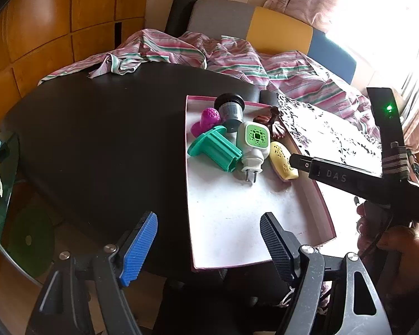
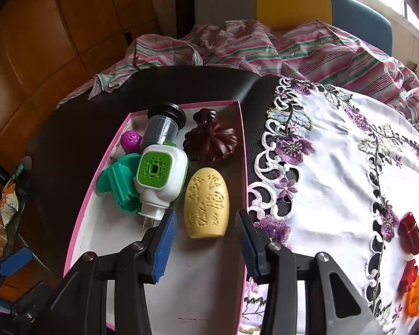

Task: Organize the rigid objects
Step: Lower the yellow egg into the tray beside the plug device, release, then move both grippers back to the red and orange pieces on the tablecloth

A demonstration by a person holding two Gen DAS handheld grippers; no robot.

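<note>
A shallow pink-rimmed box [image 1: 237, 223] [image 2: 198, 279] lies on the black table. At its far end lie a yellow carved egg [image 1: 282, 162] [image 2: 206, 203], a white and green plug-in [image 2: 160, 176], a teal plastic piece [image 2: 117, 184], a purple ball [image 2: 130, 139], a grey cylinder with a black cap [image 2: 162, 128] and a dark brown carved pumpkin [image 2: 209, 142]. My right gripper [image 2: 206, 215] hovers just above the near end of the egg, open, its pads clear of it. My left gripper [image 1: 208, 220] stands open over the box's near left edge, holding nothing.
On the white embroidered cloth [image 2: 335, 181] to the right lie two red pieces [image 2: 410, 231] [image 2: 407, 276] and an orange one [image 2: 417, 298]. A striped sheet [image 1: 237, 58] is bunched along the table's far side. A glass side table [image 1: 2, 195] stands at the left.
</note>
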